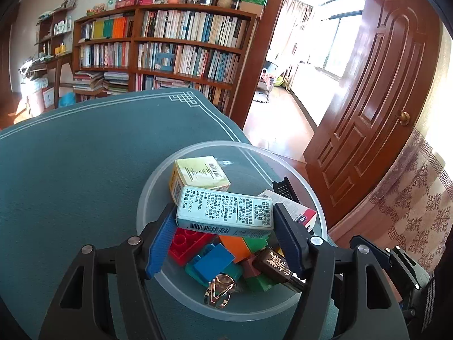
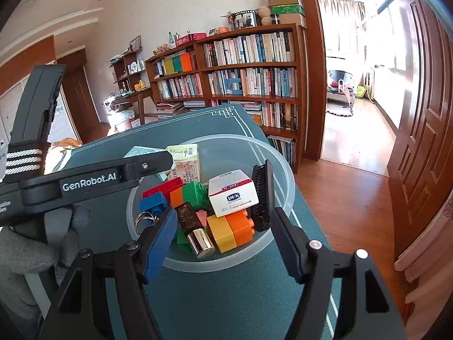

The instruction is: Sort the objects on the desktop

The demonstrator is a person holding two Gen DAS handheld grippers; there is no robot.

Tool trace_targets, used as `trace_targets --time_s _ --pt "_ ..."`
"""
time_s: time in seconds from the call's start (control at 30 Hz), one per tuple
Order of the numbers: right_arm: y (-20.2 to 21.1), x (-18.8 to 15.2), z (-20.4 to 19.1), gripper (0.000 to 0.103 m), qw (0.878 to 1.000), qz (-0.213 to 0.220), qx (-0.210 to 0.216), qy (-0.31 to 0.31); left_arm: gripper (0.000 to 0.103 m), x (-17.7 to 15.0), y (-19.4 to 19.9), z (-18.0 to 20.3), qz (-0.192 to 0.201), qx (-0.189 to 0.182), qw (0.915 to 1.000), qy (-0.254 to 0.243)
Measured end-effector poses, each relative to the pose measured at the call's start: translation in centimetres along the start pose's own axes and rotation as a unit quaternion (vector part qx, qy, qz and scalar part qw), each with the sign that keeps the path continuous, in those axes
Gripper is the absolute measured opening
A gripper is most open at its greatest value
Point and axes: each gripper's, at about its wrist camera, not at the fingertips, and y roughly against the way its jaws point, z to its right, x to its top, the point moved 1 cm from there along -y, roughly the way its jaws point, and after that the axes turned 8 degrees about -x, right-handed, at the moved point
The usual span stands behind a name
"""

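Left gripper (image 1: 225,221) pinching pale blue carton (image 1: 225,212) at frame centre, above translucent bowl (image 1: 311,195) of mixed items; right gripper (image 2: 222,228) spread wide over same bowl (image 2: 286,167), lower centre, holding nothing.

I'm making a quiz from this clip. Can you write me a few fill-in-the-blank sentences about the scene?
1. The left gripper is closed on a pale ____.
2. The toy bricks lie in a clear plastic ____.
3. The right gripper is ____ and holds nothing.
4. The black comb leans against the bowl's ____.

Missing: box; bowl; open; wall
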Motion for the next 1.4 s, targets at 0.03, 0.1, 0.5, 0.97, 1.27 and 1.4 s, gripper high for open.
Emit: trace_targets --time_s 0.03,0.1,0.5,0.97,1.27,1.4 --pt "0.1 -0.1 0.2 0.075 1.000 0.000 0.000 -0.001 0.074 0.0 -0.4 0.0 -0.006 0.001 1.0000 0.005" --pt "0.1 -0.3 0.6 0.077 1.000 -0.003 0.000 -0.007 0.076 -0.2 -0.6 0.1 -0.004 0.005 1.0000 0.005" --pt "-0.2 -3.6 1.3 0.081 0.996 -0.082 0.015 -0.009 0.078 -4.3 4.0 1.4 0.032 0.129 0.9904 -0.038" --pt "0.5 -5.4 1.6 0.083 0.989 -0.147 -0.034 0.005 0.086 -8.3 6.8 2.8 0.009 0.109 0.9940 0.008" --pt "1.2 -5.6 1.7 0.083 0.989 -0.139 -0.048 0.016 0.086 -8.5 6.6 4.5 0.009 0.150 0.9885 -0.016" --pt "1.3 -5.4 1.3 0.083 0.990 -0.135 -0.045 0.021 0.086 -8.5 6.4 4.6 -0.001 0.132 0.9912 -0.011"
